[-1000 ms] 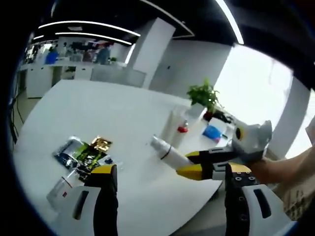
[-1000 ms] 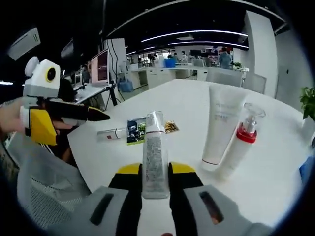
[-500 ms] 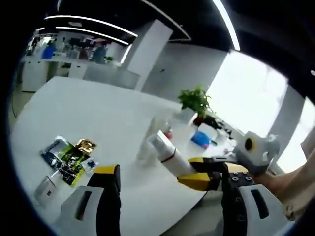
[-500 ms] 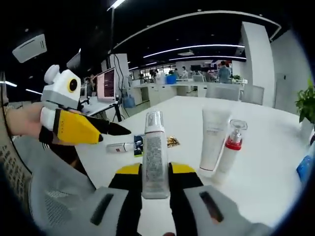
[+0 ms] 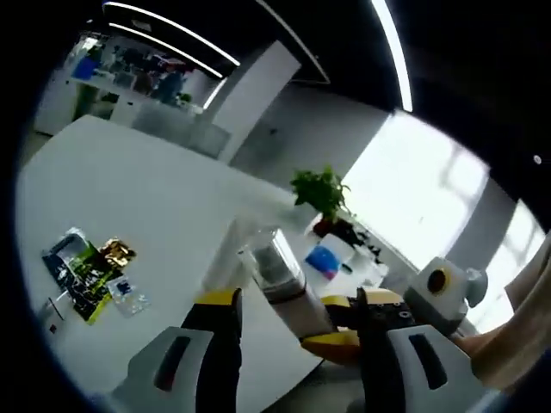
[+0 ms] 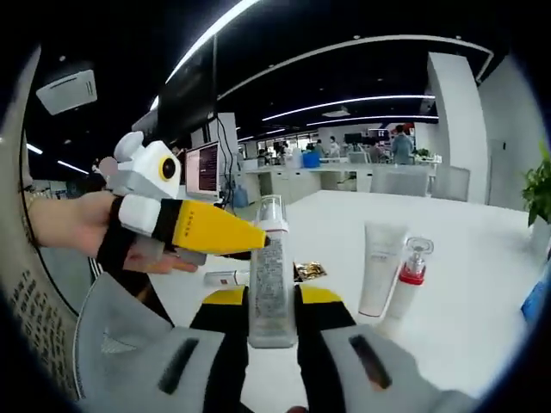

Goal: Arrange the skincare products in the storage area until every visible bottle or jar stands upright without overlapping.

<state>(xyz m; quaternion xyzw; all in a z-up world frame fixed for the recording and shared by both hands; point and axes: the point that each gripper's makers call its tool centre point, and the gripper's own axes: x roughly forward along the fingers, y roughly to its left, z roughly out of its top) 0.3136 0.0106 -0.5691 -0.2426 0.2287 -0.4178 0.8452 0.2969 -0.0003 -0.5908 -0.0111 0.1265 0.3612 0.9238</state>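
Two grippers meet above the white table (image 6: 482, 258). Nearest, our right gripper (image 6: 272, 303) has its jaws clamped on a clear pump bottle (image 6: 271, 275), held upright in the air. Our left gripper (image 5: 293, 314), jaws apart, brackets the bottle's top. Farther off, a white tube (image 6: 380, 267) and a red-collared bottle (image 6: 408, 280) stand upright just beside each other; sachets (image 5: 86, 268) lie flat.

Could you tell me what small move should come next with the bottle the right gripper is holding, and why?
Probably lower the bottle to the bare table left of the white tube and red-collared pump bottle. The right gripper holds it upright in the air, and those two already stand there.
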